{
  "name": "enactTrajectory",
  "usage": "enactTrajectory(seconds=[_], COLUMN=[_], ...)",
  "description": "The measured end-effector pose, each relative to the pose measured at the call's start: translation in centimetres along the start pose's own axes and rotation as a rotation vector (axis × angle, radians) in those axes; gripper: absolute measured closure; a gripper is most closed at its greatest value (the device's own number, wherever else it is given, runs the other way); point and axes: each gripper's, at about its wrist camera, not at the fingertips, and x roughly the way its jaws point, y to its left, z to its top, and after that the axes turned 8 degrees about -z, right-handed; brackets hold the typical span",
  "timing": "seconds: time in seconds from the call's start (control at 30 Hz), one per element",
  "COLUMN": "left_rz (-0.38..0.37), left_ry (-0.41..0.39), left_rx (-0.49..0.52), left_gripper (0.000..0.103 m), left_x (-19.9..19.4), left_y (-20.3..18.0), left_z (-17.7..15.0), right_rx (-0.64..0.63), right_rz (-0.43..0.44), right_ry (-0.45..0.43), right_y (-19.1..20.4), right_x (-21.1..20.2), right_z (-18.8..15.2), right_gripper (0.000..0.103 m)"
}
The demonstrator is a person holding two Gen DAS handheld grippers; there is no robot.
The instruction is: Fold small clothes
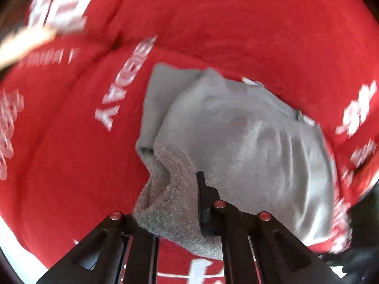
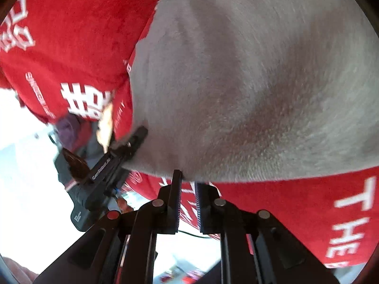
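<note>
A small grey fleece garment (image 1: 239,137) lies on a red cloth with white lettering (image 1: 71,142). My left gripper (image 1: 175,189) is shut on the garment's near edge, which is bunched between the fingers and hides the left finger. In the right wrist view the garment (image 2: 248,82) fills the upper right. My right gripper (image 2: 188,177) stands with its jaws a narrow gap apart, its tips at the garment's near hem; I cannot tell whether fabric is between them. The left gripper (image 2: 139,135) shows there too, clamped on the garment's left edge.
The red cloth (image 2: 59,35) covers the table. Its edge hangs at the lower left of the right wrist view, over a bright white floor (image 2: 28,189). The person's hand (image 2: 106,127) and dark sleeve show behind the left gripper.
</note>
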Motion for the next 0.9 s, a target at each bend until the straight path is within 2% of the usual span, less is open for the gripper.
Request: enactTrajectory(seconds=[0.03, 0.07, 0.1, 0.17, 0.3, 0.43, 0.47, 0.53, 0.67, 0.9], left_rz=[0.012, 0.030, 0.043, 0.074, 0.097, 0.095, 0.095, 0.092, 0.075, 0.052], left_ry=[-0.007, -0.021, -0.031, -0.052, -0.078, -0.091, -0.092, -0.099, -0.107, -0.114], left_rx=[0.036, 0.102, 0.148, 0.268, 0.403, 0.467, 0.476, 0.498, 0.513, 0.528], left_gripper=[0.093, 0.093, 0.093, 0.093, 0.093, 0.093, 0.093, 0.093, 0.093, 0.093], left_x=[-0.2, -0.4, -0.6, -0.8, -1.3, -1.6, -1.6, -1.7, -1.9, -1.9], left_y=[-0.4, -1.3, -1.9, -3.2, -4.4, -4.7, -4.9, -5.2, -5.4, -5.5], left_z=[0.0, -0.2, -0.3, -0.7, -1.1, -1.2, -1.1, -1.2, -1.3, -1.3], right_rx=[-0.040, -0.070, -0.094, -0.149, -0.268, -0.378, -0.415, -0.490, -0.557, -0.738], right_rz=[-0.039, -0.067, -0.084, -0.112, -0.158, -0.201, -0.216, -0.255, -0.331, -0.541], right_ry=[0.000, -0.002, -0.005, -0.014, -0.006, 0.112, 0.145, 0.221, 0.340, 0.416], right_y=[0.8, 1.6, 2.2, 3.9, 8.3, 13.1, 14.5, 17.2, 20.8, 24.9], right_x=[-0.8, -1.4, -2.0, -3.1, -3.8, -1.1, 0.1, 3.2, 8.6, 14.8], right_z=[0.4, 0.8, 1.2, 2.6, 6.9, 10.7, 11.4, 12.5, 13.3, 12.8], right_gripper=[0.084, 0.073, 0.049, 0.033, 0.033, 0.027, 0.023, 0.022, 0.017, 0.015])
